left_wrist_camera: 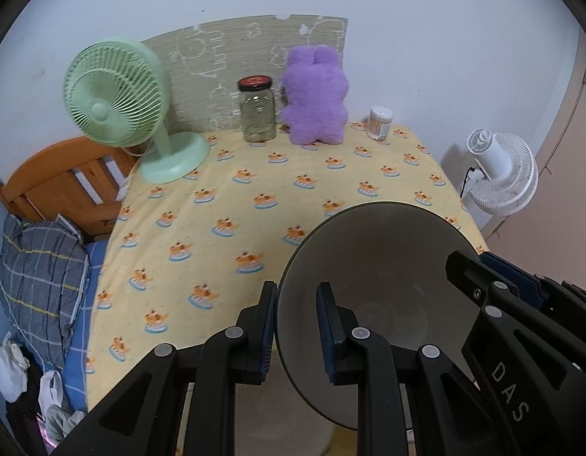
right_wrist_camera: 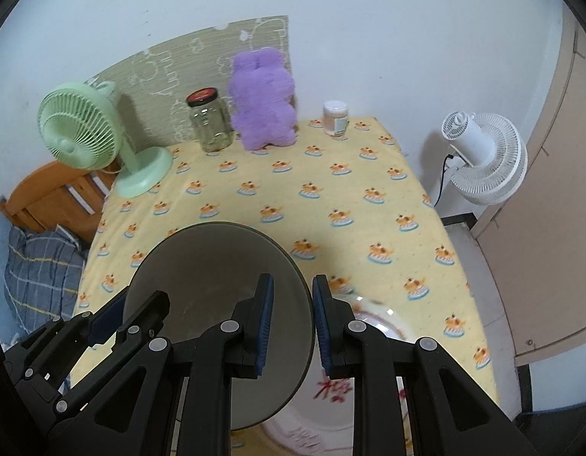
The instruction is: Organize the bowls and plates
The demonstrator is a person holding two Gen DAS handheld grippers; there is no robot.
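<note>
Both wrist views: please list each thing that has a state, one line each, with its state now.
bowl: held off the tablecloth, gripped at opposite rims
left gripper: shut on the bowl rim
right gripper: shut on the bowl rim
plate: lying flat under the bowl
glass jar: upright, lid on
green fan: upright
purple plush toy: standing
cotton swab box: upright, closed

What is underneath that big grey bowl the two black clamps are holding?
Below the grey bowl lies a white plate with red characters and a patterned rim, on the yellow printed tablecloth. The bowl and grippers cover much of the plate.
</note>
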